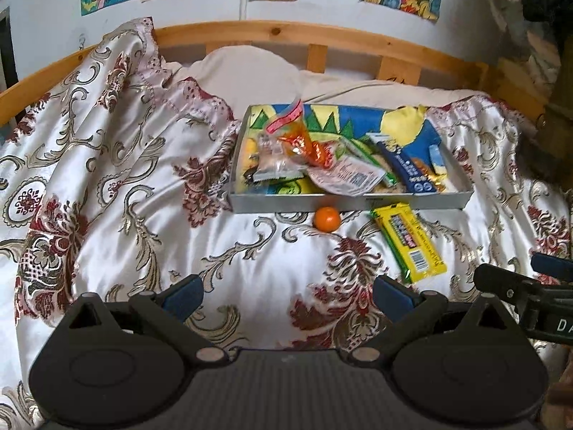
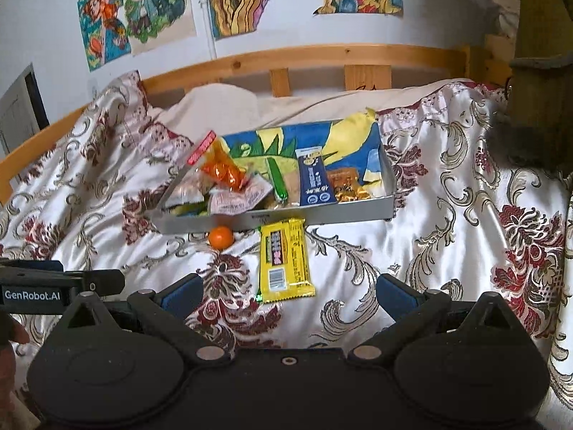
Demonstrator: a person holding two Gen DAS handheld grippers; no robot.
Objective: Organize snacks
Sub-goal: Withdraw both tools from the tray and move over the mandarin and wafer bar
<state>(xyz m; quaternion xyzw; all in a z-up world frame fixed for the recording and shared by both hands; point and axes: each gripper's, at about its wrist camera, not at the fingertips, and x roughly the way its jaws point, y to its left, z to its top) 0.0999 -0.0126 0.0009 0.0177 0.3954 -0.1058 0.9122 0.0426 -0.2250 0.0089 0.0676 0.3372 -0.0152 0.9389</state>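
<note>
A shallow grey box (image 1: pixel 343 203) (image 2: pixel 322 213) with a colourful lining sits on the bed and holds several snack packets, among them an orange bag (image 1: pixel 308 147) (image 2: pixel 224 172) and a blue bar (image 1: pixel 408 168) (image 2: pixel 315 181). In front of the box lie a small orange fruit (image 1: pixel 326 219) (image 2: pixel 221 237) and a yellow snack packet (image 1: pixel 408 242) (image 2: pixel 285 261). My left gripper (image 1: pixel 286 295) is open and empty over the bedspread, short of the fruit. My right gripper (image 2: pixel 286 295) is open, with the yellow packet just beyond its fingertips.
A white satin bedspread (image 1: pixel 125 197) with red floral patterns covers the bed. A wooden bed rail (image 1: pixel 286 32) and a wall with colourful drawings (image 2: pixel 143 10) stand behind. A pillow (image 1: pixel 247 71) lies behind the box. The other gripper's body shows at each frame's edge.
</note>
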